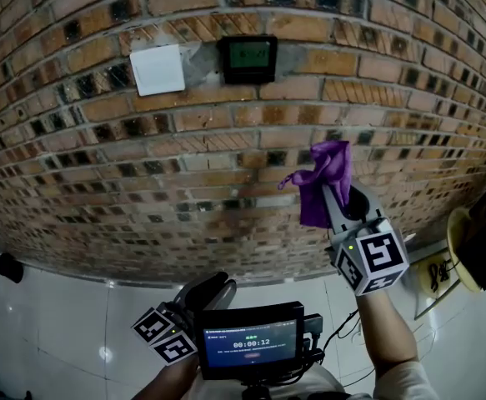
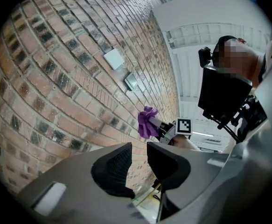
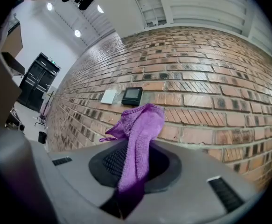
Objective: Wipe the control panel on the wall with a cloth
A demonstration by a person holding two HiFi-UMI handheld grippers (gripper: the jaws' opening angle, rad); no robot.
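Observation:
A small black control panel [image 1: 248, 58] with a green screen hangs on the brick wall, also visible as the control panel [image 3: 132, 95] in the right gripper view. My right gripper [image 1: 333, 192] is shut on a purple cloth [image 1: 323, 182], held up below and right of the panel, apart from the wall. The cloth [image 3: 138, 139] stands bunched between the jaws. My left gripper [image 1: 212, 290] is low near my body; its jaws stand slightly apart with nothing between them, as the left gripper [image 2: 138, 158] shows. From there the cloth [image 2: 147, 123] is seen beside the wall.
A white switch plate [image 1: 157, 69] sits just left of the panel. The brick wall [image 1: 101, 165] fills the view. A chest-mounted screen [image 1: 251, 341] is at the bottom. A yellow-rimmed object [image 1: 463, 248] is at the right; a shiny floor [image 1: 51, 323] lies below.

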